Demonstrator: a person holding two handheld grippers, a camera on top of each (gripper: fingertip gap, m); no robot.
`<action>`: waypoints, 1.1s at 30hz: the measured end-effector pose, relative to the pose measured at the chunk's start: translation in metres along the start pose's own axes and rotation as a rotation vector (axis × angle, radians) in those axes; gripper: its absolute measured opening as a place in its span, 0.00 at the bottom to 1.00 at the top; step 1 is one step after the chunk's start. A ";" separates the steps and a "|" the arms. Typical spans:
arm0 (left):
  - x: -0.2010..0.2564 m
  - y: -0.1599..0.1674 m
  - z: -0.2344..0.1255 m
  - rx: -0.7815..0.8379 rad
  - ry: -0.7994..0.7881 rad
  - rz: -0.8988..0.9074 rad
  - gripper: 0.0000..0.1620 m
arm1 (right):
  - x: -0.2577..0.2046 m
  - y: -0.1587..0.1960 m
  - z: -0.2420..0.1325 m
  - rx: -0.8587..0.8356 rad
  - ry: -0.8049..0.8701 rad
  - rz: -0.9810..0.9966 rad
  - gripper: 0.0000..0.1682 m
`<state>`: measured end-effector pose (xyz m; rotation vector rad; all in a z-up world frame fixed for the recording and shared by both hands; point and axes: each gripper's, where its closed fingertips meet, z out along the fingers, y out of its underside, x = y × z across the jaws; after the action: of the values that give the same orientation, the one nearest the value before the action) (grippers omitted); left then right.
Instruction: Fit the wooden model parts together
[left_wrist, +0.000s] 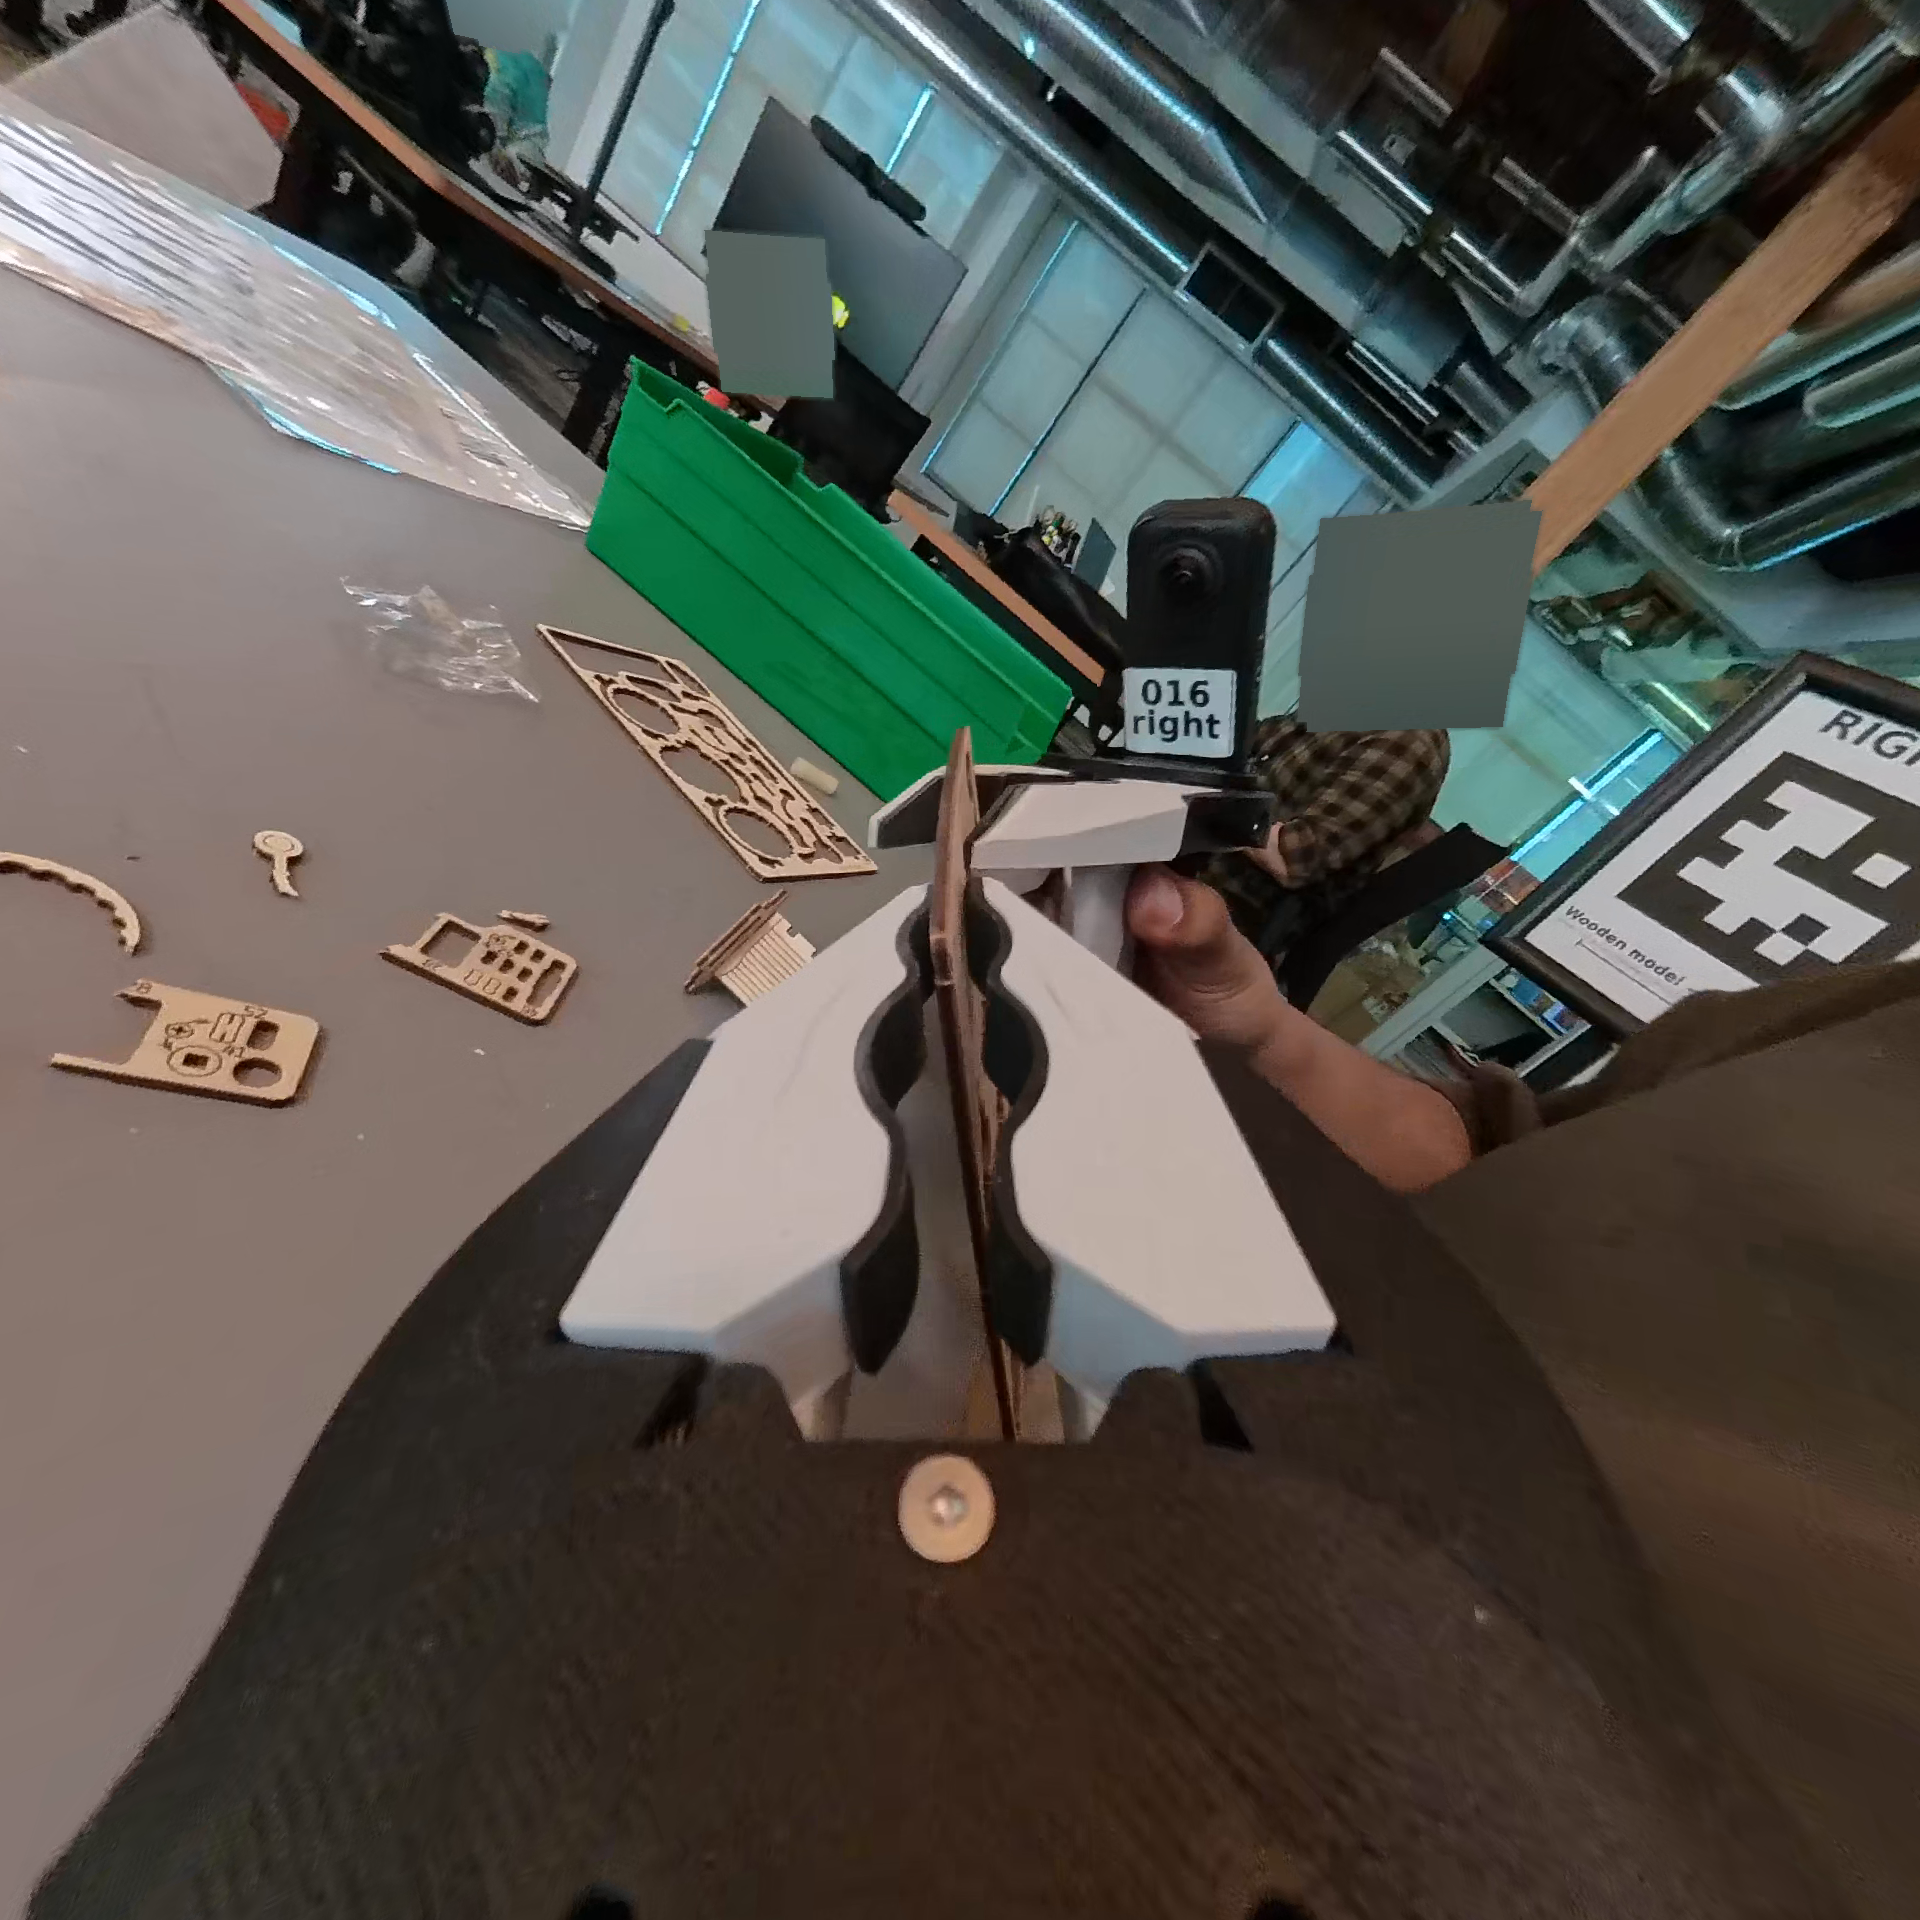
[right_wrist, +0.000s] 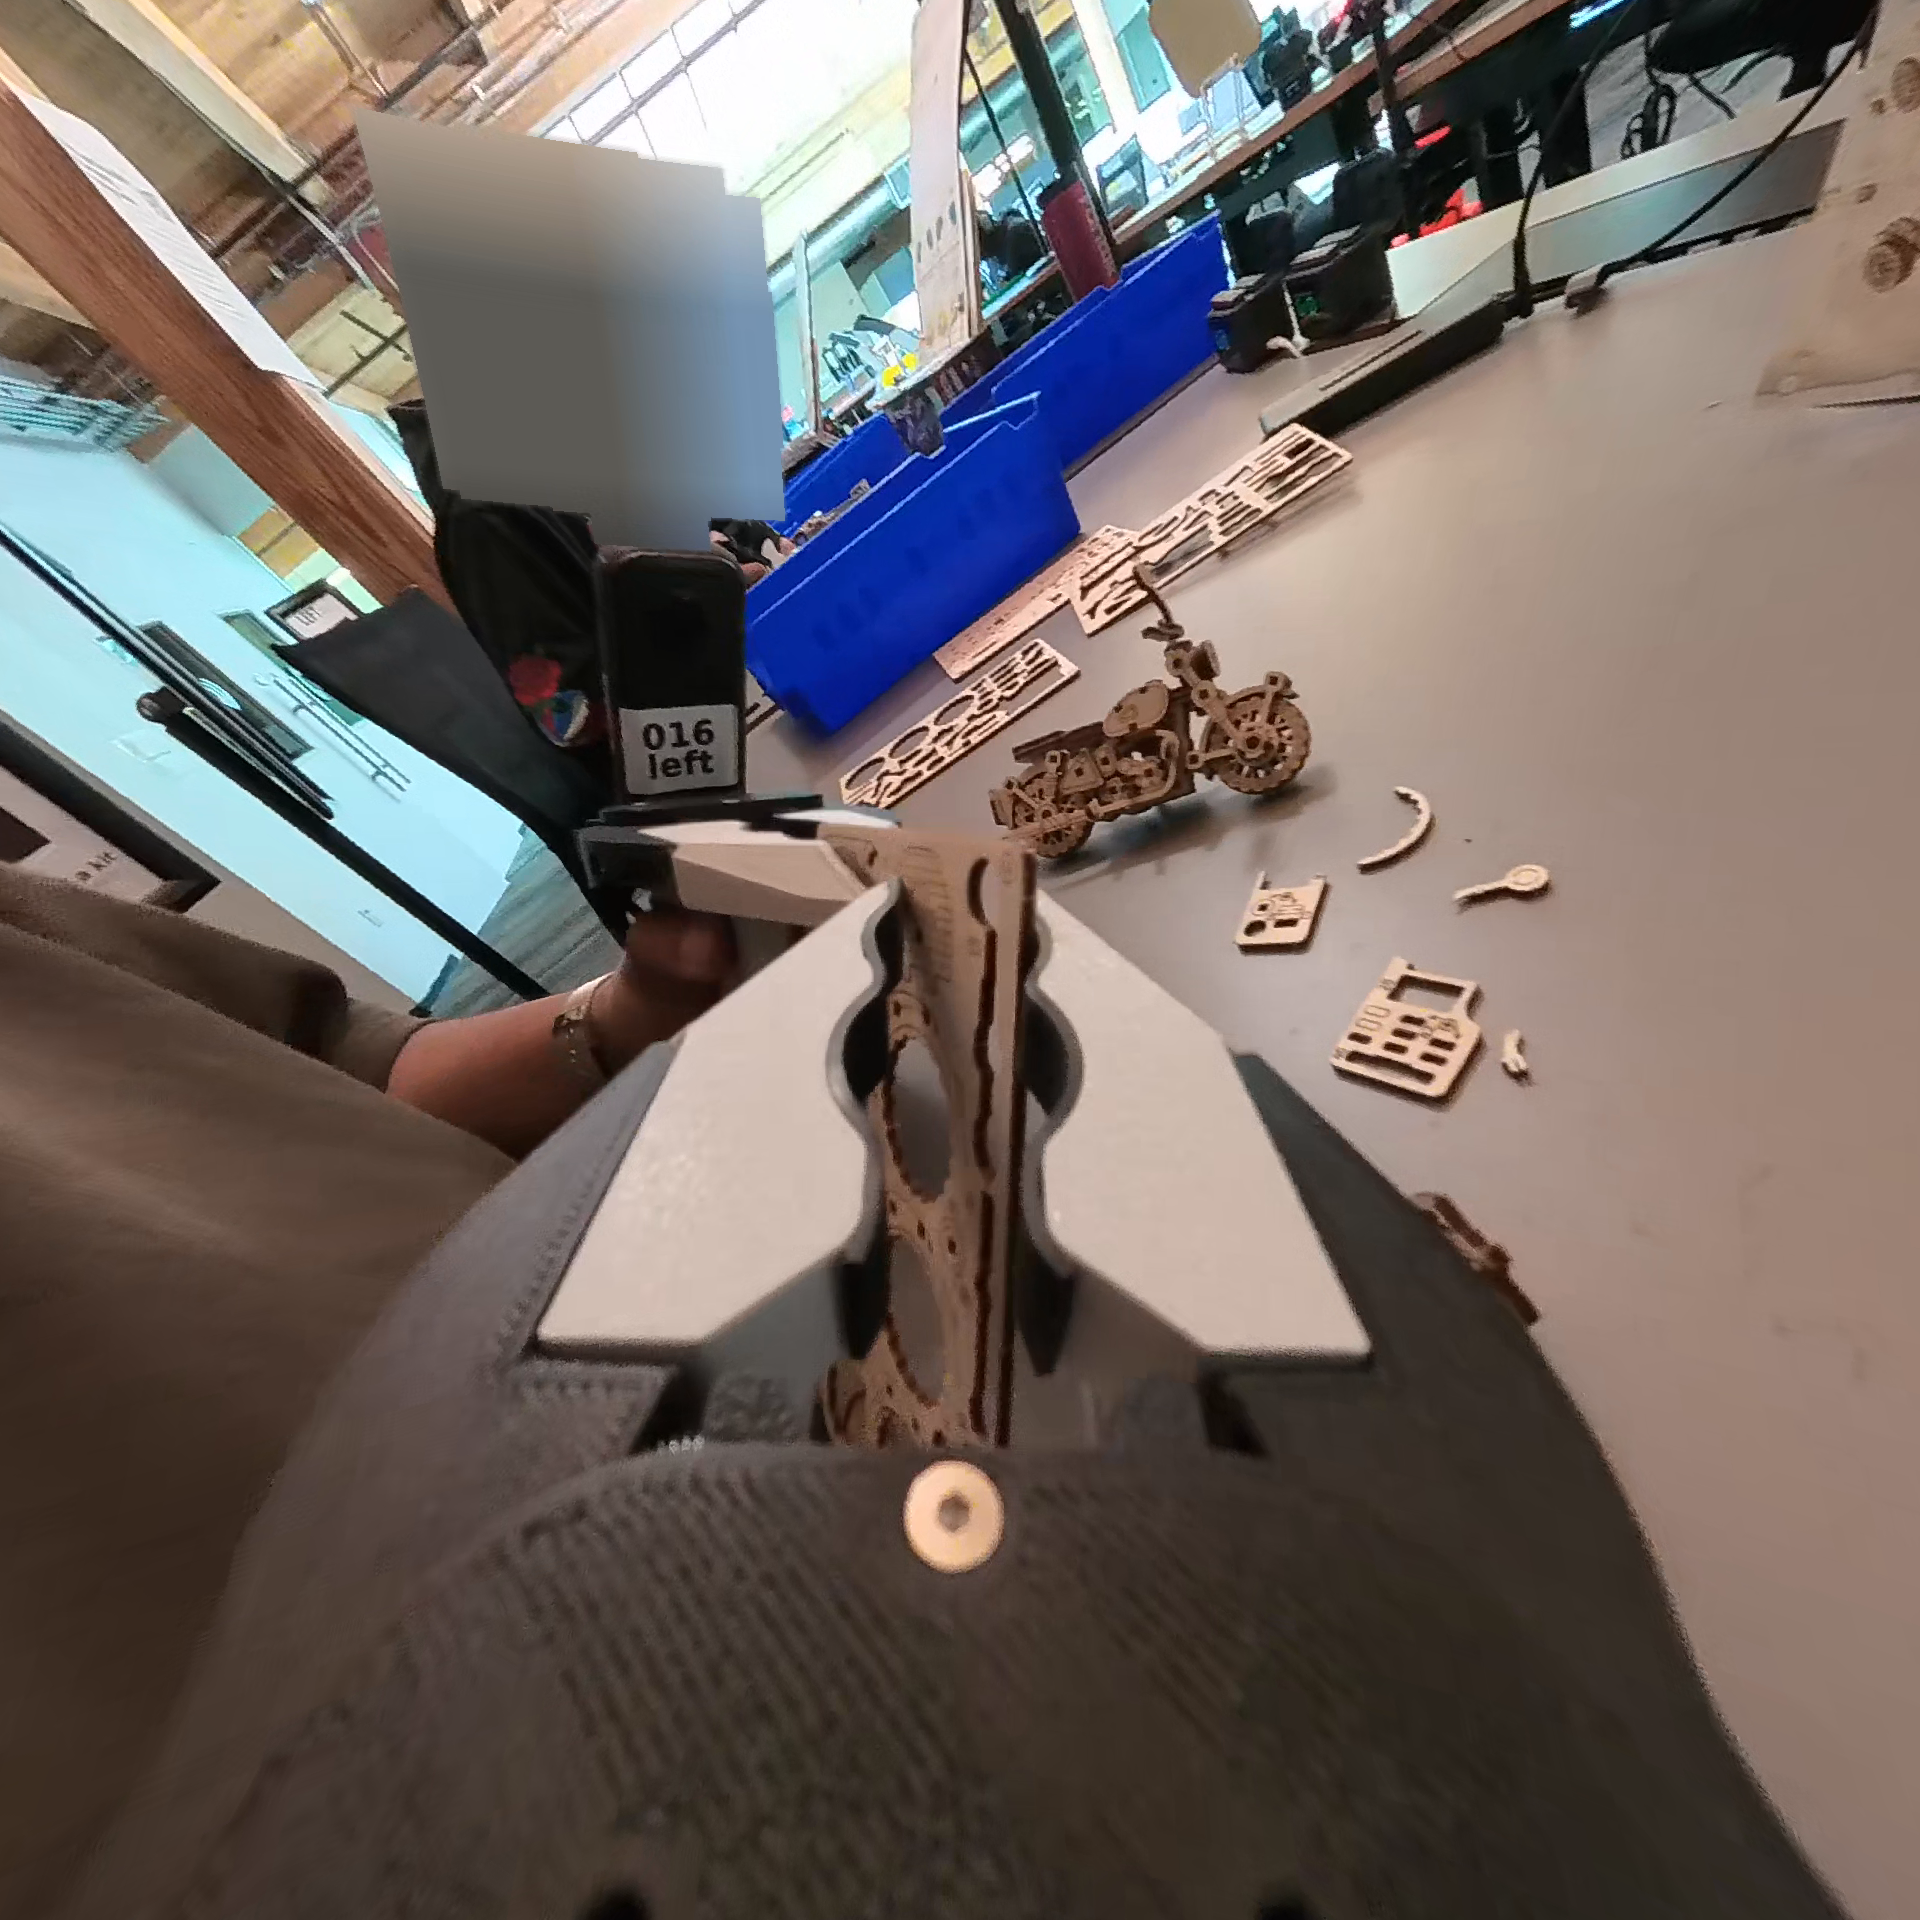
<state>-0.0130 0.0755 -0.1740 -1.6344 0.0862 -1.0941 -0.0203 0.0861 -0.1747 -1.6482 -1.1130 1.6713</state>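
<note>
A thin laser-cut wooden sheet (left_wrist: 954, 800) is held up in the air above the grey table (left_wrist: 260, 1195), edge-on in the left wrist view. My left gripper (left_wrist: 956, 920) is shut on it. My right gripper (left_wrist: 951, 826) clamps the same sheet at its far end, crosswise. In the right wrist view the sheet (right_wrist: 935, 1143) shows its cut-out pattern between the shut fingers of my right gripper (right_wrist: 961, 904), and the left gripper (right_wrist: 831, 842) grips its far end. A partly built wooden motorcycle (right_wrist: 1153, 748) stands on the table (right_wrist: 1558, 727).
Loose wooden parts lie on the table: two flat plates (left_wrist: 197, 1049) (left_wrist: 483, 961), a curved arc (left_wrist: 83, 894), a key-shaped piece (left_wrist: 278, 857) and an emptied sheet frame (left_wrist: 707, 753). A green bin (left_wrist: 810, 592), a plastic bag (left_wrist: 447, 634) and blue bins (right_wrist: 914, 561) stand farther back. The tips of both grippers are at nearly the same place. From the right gripper's tips to the partly built wooden motorcycle (right_wrist: 1153, 748) is close to 15 centimeters.
</note>
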 end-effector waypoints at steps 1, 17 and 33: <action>-0.002 0.000 0.001 0.001 -0.013 0.009 0.00 | 0.002 0.000 0.000 -0.004 0.009 0.010 0.10; -0.013 0.004 0.004 -0.042 -0.144 0.203 0.00 | 0.014 0.005 0.001 -0.046 0.064 0.164 0.11; -0.010 -0.011 -0.003 0.056 -0.055 0.082 0.00 | 0.011 0.002 -0.006 -0.012 -0.082 0.220 0.06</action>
<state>-0.0256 0.0827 -0.1716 -1.5964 0.0851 -0.9805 -0.0150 0.0952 -0.1817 -1.7781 -1.0113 1.8886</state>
